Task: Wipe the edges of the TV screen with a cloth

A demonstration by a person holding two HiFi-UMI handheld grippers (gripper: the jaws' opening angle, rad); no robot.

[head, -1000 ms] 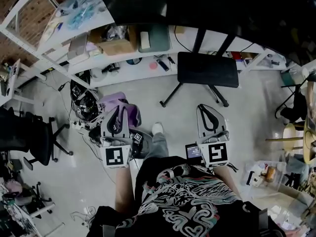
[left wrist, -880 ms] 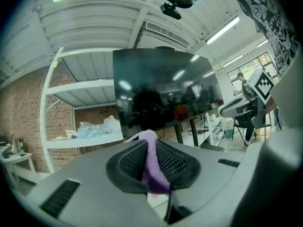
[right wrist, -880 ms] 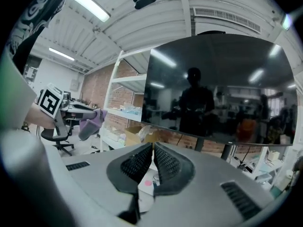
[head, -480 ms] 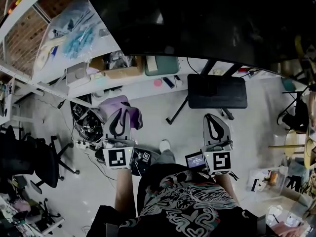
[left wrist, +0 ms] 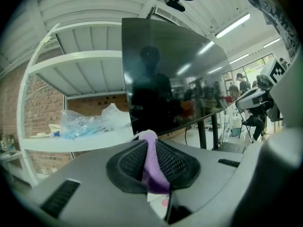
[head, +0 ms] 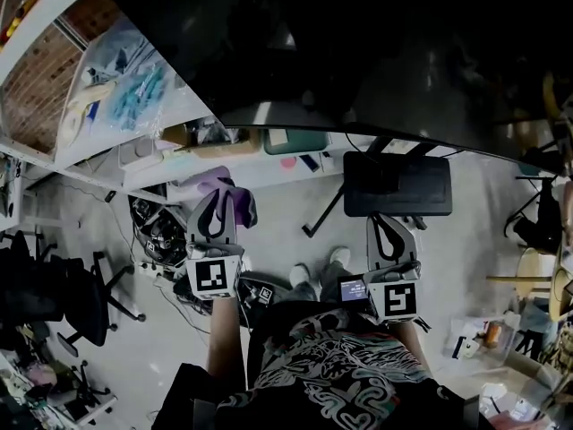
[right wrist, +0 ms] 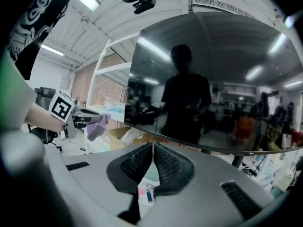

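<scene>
Black shirt [head: 345, 370] (pale swirling print all over)

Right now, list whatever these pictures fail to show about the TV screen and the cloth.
1. The TV screen: its upper part is cut off by the head view's top edge.
2. Dirt along its edges: the head view is too dark, and both gripper views show only reflections.
3. The cloth: the left gripper view shows only a fold pinched in the shut left gripper; the jaws hide the rest.
</scene>
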